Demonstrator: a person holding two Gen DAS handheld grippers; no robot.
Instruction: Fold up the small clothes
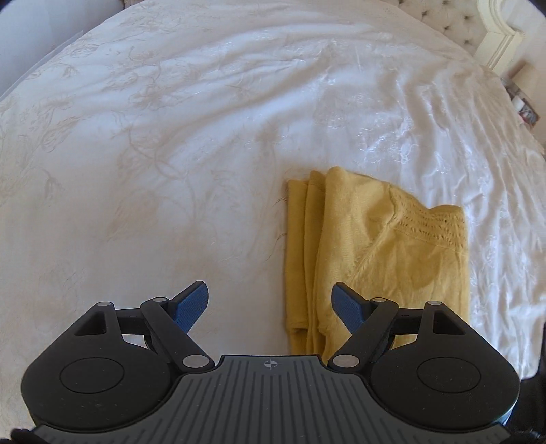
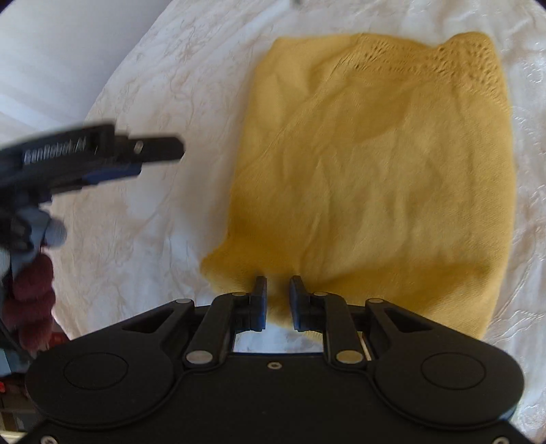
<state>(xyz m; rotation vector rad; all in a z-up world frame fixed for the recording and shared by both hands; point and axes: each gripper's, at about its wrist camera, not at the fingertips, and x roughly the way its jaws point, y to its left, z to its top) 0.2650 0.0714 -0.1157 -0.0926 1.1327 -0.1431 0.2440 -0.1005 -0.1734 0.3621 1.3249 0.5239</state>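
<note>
Right tool, bottom centre of the right wrist view: jaws parted by a narrow gap at the near hem of the yellow knit garment, with cloth visible in the gap; the pads do not appear to press it, so it reads as slightly open and holding nothing. Left tool, bottom of the left wrist view: jaws wide apart and empty, one blue pad over the bedspread, the other over the garment's near left part. Garment: folded into a rough rectangle, lying flat on the bed, lower right of centre in the left view, filling the middle of the right view. Risks, as judged: closing the right tool here may catch only the top layer and peel the fold apart; a lift from one edge may let the stacked layers slide out of line; dragging could wrinkle the slippery bedspread beneath. View differences: the left view alone shows the layered fold edges along the garment's left side and a headboard at upper right; the right view alone shows the left tool from outside, blurred, at middle left.
</note>
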